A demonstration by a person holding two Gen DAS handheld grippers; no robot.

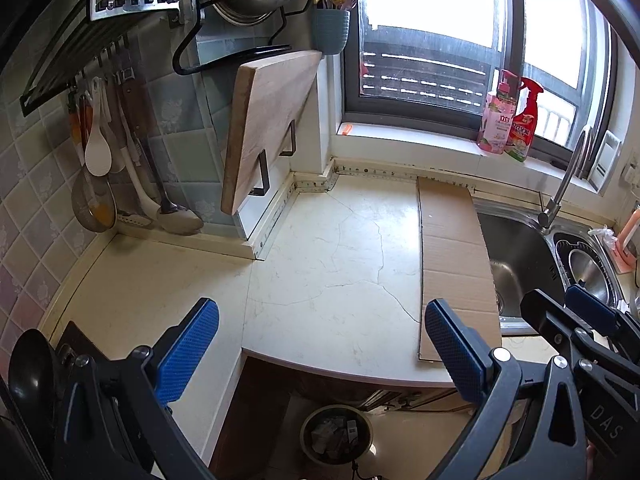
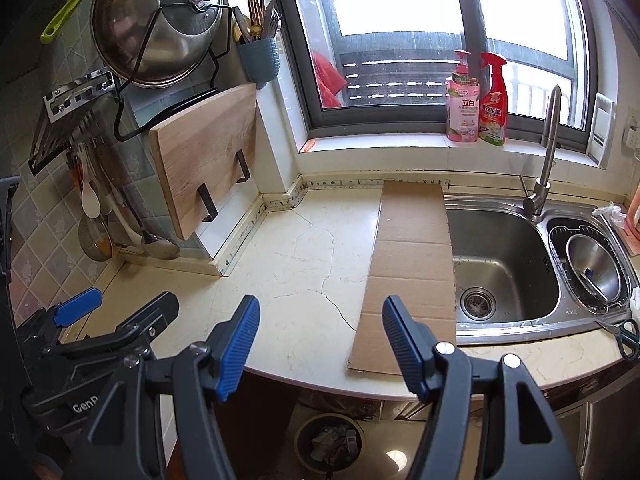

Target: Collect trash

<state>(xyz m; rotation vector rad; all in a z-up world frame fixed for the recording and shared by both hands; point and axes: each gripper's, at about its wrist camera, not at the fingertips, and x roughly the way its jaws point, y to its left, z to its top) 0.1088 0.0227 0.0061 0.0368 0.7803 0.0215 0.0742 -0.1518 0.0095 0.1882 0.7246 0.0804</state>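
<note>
A round trash bin [image 1: 336,434] with crumpled scraps inside stands on the floor below the counter's front edge; it also shows in the right wrist view [image 2: 330,436]. A flat cardboard strip [image 1: 454,256] lies on the cream counter [image 1: 320,260] beside the sink; it also shows in the right wrist view [image 2: 412,264]. My left gripper [image 1: 320,324] is open and empty above the counter's front edge. My right gripper [image 2: 320,320] is open and empty beside it. No loose trash shows on the counter.
A steel sink [image 2: 504,264] with a faucet [image 2: 546,152] lies right, with a strainer basket [image 2: 592,268] beyond. A cutting board [image 2: 208,156], hanging utensils [image 1: 100,152] and a pot lid [image 2: 160,20] line the left wall. Two bottles [image 2: 478,100] stand on the sill. Scissors [image 2: 624,334] lie at right.
</note>
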